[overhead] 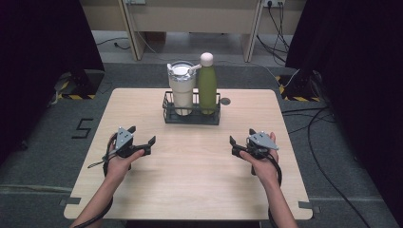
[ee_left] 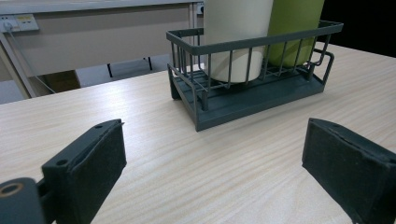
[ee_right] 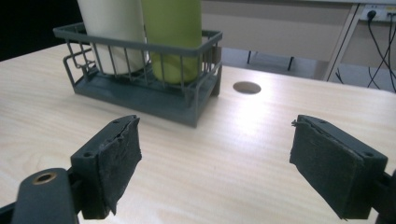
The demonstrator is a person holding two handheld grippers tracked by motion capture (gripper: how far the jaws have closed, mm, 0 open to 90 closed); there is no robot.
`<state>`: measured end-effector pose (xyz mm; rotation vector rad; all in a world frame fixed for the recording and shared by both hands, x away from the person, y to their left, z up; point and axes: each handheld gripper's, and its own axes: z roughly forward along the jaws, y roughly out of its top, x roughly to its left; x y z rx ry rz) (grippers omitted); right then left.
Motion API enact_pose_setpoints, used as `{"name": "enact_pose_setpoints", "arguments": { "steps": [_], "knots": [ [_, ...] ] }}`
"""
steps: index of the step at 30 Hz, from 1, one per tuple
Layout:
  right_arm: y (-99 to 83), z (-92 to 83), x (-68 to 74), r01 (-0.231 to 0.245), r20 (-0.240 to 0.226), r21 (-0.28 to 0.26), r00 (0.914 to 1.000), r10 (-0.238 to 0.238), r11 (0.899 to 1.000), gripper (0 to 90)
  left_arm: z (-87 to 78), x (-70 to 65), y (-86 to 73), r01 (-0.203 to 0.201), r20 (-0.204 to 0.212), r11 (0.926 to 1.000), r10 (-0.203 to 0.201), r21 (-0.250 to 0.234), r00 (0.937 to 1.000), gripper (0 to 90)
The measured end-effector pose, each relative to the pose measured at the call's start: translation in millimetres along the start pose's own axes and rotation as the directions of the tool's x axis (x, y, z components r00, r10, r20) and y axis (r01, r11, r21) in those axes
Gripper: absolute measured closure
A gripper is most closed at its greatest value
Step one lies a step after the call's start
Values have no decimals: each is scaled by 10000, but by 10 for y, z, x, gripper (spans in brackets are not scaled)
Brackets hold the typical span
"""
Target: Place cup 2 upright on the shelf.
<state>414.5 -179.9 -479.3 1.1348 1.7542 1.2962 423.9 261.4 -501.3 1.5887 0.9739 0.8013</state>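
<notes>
A dark wire basket [overhead: 191, 117] stands at the far middle of the wooden table [overhead: 199, 185]. It holds a cream tumbler [overhead: 182, 90] with a lid on the left and a green bottle [overhead: 207, 85] with a pale cap on the right, both upright. My left gripper [overhead: 141, 135] rests in a hand at the near left, open and with nothing between its pads. My right gripper [overhead: 242, 136] sits at the near right, also open and holding nothing. In the left gripper view the basket [ee_left: 252, 95] lies ahead of the open jaws, and so does the basket [ee_right: 140, 91] in the right gripper view.
A small round hole [overhead: 225, 101] in the tabletop lies just right of the basket. Bare wood stretches between the grippers and the basket. Beyond the table's far edge stand a pale desk [overhead: 190, 19] and floor cables [overhead: 313, 118].
</notes>
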Motion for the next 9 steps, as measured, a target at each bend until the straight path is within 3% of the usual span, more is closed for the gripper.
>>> {"name": "enact_pose_setpoints", "arguments": {
  "steps": [9],
  "knots": [
    [-147,-116,12,-423,-75,96,9991,424,9991,152,4,-11,3,-34,35,10000,34,2,10000,54]
  ]
}}
